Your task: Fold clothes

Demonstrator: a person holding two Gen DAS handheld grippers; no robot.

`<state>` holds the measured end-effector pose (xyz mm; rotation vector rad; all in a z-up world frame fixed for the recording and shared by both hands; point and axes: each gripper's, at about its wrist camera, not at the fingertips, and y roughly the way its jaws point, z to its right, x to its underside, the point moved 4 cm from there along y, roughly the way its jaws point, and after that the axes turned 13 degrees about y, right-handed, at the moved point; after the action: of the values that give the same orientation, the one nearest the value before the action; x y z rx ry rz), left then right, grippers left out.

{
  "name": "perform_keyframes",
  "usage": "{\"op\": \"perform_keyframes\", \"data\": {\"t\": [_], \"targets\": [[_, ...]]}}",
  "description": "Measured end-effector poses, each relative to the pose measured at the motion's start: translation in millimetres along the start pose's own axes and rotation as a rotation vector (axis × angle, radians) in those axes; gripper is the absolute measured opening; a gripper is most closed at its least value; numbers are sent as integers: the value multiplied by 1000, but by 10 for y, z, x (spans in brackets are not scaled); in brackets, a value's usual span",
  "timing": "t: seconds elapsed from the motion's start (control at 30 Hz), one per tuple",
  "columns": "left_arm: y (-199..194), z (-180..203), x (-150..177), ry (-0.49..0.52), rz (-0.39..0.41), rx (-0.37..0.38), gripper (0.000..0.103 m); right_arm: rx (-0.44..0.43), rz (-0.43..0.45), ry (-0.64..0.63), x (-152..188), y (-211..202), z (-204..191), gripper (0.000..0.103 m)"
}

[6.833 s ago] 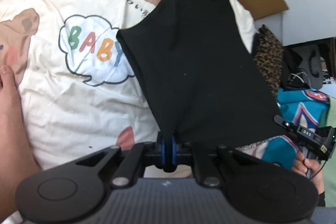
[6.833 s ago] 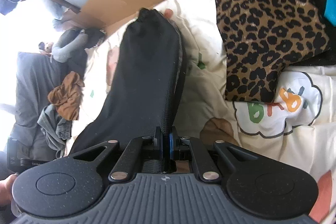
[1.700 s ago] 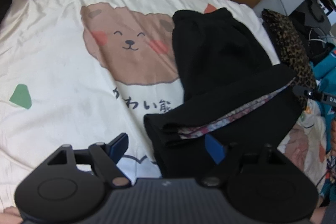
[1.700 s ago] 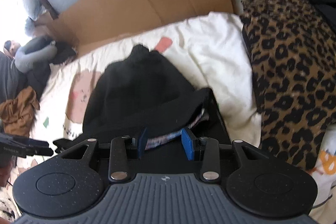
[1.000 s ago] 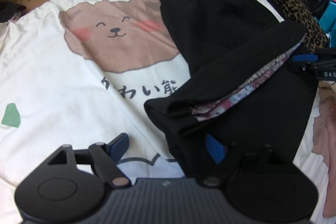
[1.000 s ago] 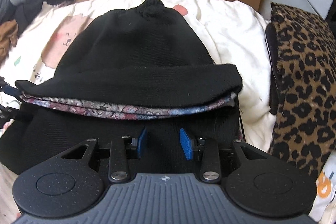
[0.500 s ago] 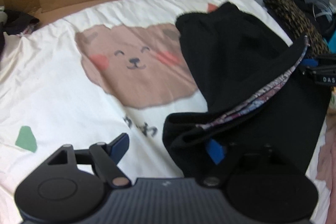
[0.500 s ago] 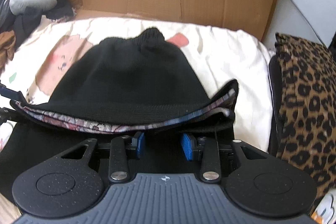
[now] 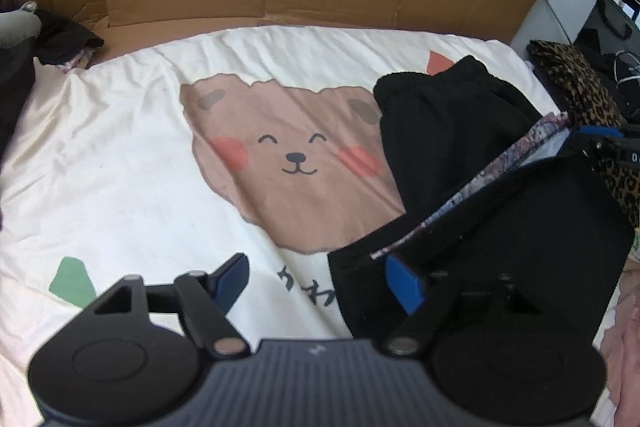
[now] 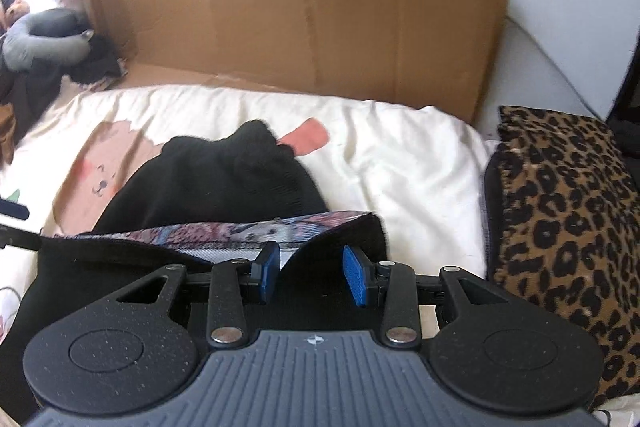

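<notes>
Claw states: left claw (image 9: 320,281) closing, nothing pinched, black garment (image 9: 472,227) edge beside its right pad; right claw (image 10: 310,273) jaws parted, straddling the hem, unpinched. Garment half-folded on bed sheet (image 9: 120,155), right of frame. Risk: a pinch catching one layer only, so the fold slumps.

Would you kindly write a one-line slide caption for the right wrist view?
Right gripper, jaws apart, over a folded black garment on a bear-print sheet, beside a leopard-print cushion.

Home bedroom: bear-print bedsheet (image 9: 168,155), leopard-print cushion (image 10: 560,219), cardboard (image 10: 304,23) along bed edge.
</notes>
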<state>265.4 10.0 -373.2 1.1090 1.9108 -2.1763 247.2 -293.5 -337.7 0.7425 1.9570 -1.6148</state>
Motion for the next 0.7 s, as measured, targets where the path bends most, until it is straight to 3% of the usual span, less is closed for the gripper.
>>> {"op": "perform_keyframes", "data": {"t": [0.3, 0.43, 0.53, 0.6, 0.7], "targets": [[61, 29, 83, -21, -26, 42, 69, 50, -19, 20, 36, 122, 263, 42], [138, 33, 104, -37, -43, 62, 67, 44, -35, -1, 19, 245, 301, 42], [175, 43, 101, -42, -50, 76, 60, 13, -28, -12, -43, 283, 284, 42], [196, 48, 94, -43, -56, 84, 54, -7, -37, -12, -73, 308, 275, 38], [197, 53, 81, -43, -58, 92, 50, -33, -67, 31, -117, 339, 298, 16]]}}
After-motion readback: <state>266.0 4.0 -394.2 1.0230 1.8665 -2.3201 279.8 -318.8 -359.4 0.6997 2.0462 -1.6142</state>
